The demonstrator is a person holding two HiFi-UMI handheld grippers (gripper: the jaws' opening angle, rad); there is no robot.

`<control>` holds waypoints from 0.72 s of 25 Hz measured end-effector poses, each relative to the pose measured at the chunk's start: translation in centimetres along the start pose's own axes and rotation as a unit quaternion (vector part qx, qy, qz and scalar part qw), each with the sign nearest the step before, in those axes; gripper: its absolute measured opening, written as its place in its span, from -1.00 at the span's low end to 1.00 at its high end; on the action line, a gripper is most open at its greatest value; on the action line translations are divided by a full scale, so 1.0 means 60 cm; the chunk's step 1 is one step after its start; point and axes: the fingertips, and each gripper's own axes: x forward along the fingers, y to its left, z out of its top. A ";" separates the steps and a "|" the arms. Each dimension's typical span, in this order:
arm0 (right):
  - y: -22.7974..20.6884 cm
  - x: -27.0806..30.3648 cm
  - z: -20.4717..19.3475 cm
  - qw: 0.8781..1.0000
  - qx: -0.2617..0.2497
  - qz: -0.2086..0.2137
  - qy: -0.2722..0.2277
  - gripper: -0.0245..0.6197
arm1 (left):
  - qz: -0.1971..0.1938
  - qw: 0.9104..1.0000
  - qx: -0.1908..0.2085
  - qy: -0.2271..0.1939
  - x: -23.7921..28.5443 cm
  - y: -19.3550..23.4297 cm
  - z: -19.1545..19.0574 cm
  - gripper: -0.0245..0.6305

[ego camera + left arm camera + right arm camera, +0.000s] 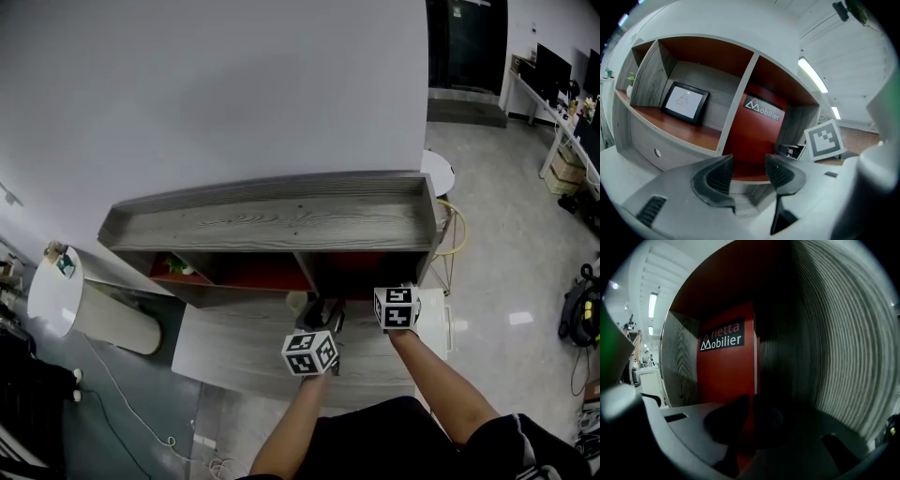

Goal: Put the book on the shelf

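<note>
Lower edge of red book [725, 373] behind dark jaws of right gripper [750, 399], first title letter indistinct.

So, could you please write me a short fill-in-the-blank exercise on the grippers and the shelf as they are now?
1. The right gripper is shut on the edge of a ___ book.
2. The left gripper has its jaws ___, with nothing between them.
3. The black-framed picture stands in the shelf compartment just ___ of the book.
4. The white word on the book's black label reads ___.
Missing words: red; open; left; Mobilier.
</note>
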 end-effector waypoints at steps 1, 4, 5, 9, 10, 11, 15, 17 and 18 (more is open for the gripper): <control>-0.002 0.003 -0.004 1.000 0.005 -0.003 0.003 -0.82 | 0.001 1.000 -0.001 0.000 -0.006 0.001 -0.002 -0.28; -0.007 0.008 -0.009 1.000 0.002 -0.008 0.008 -0.82 | 0.000 1.000 0.002 -0.001 -0.027 0.000 -0.009 -0.28; -0.008 0.008 -0.009 1.000 -0.003 -0.011 0.008 -0.82 | 0.000 1.000 0.005 -0.002 -0.035 0.000 -0.011 -0.28; -0.013 0.016 -0.011 1.000 0.009 -0.021 0.017 -0.80 | 0.006 1.000 0.006 -0.004 -0.069 0.016 -0.016 -0.28; -0.016 0.019 -0.011 0.999 0.014 -0.024 0.019 -0.79 | 0.009 1.000 0.003 -0.005 -0.076 0.022 -0.017 -0.28; -0.018 0.022 -0.010 0.999 0.018 -0.026 0.020 -0.77 | 0.010 1.000 0.000 -0.005 -0.082 0.027 -0.018 -0.28; -0.015 0.021 -0.014 0.999 0.024 -0.031 0.024 -0.71 | 0.016 1.000 -0.001 -0.006 -0.105 0.043 -0.022 -0.28; -0.010 0.018 -0.022 0.999 0.025 -0.030 0.029 -0.70 | 0.018 1.000 -0.004 -0.006 -0.113 0.050 -0.025 -0.28; -0.008 0.016 -0.025 0.999 0.025 -0.030 0.031 -0.70 | 0.018 1.000 -0.005 -0.007 -0.116 0.051 -0.025 -0.28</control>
